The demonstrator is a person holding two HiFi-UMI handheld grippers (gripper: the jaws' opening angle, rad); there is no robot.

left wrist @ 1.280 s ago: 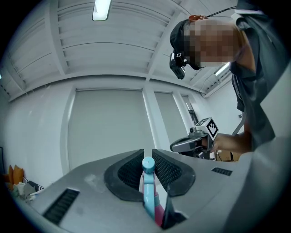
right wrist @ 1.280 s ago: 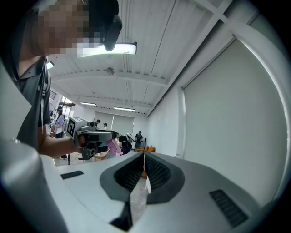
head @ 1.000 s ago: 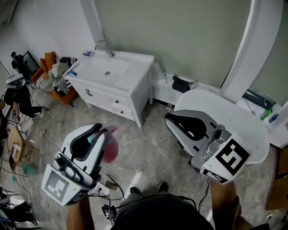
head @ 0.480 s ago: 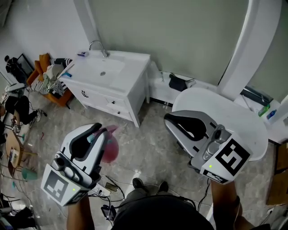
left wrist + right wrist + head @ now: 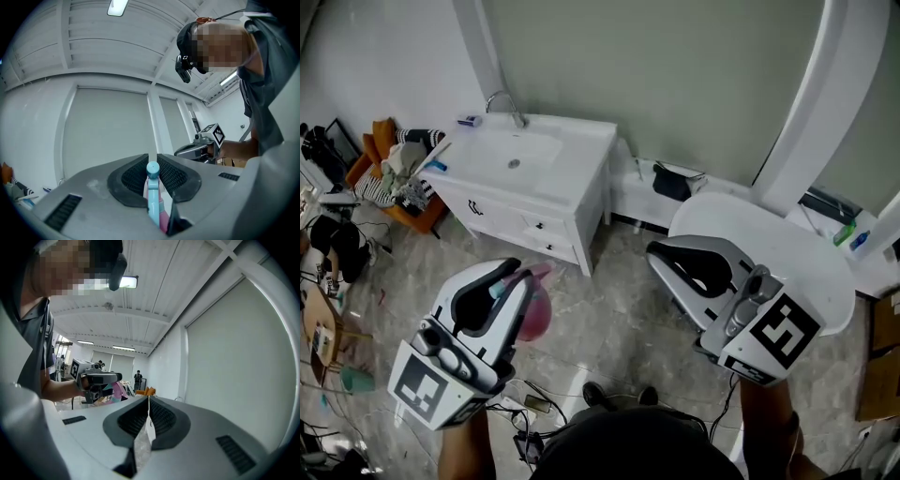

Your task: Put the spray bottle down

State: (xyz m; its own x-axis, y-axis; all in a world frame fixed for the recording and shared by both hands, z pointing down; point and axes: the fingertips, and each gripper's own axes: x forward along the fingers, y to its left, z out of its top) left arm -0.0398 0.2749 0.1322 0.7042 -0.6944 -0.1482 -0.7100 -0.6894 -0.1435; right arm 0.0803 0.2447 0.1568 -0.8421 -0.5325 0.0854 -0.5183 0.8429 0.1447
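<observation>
Open room: bare marble floor [image 5: 614,323] spread out in front of the white vanity cabinet [image 5: 539,187], between it and the person, and both grippers hung above that stretch. The cabinet's front corner pointed toward the gap between the two grippers.

Surroundings: to the right of the cabinet sat a low white ledge with a dark bag [image 5: 673,181] on it. Farther right, a round white table [image 5: 787,246] lay directly under the right gripper [image 5: 654,249]. To the left of the cabinet stood an orange chair [image 5: 364,167] piled with clothes. Loose cables [image 5: 530,405] lay on the floor near the person's feet.

Grippers: the left gripper [image 5: 517,270], well in front of the cabinet, had its jaws closed on the spray bottle [image 5: 532,314]. The left gripper view showed the bottle's teal head between the ribbed pads [image 5: 174,177], and the pink body hung below the jaws, clear of the floor and of the cabinet top. The right gripper's jaws were pressed together, with a thin pale slip [image 5: 146,423] caught between them.
</observation>
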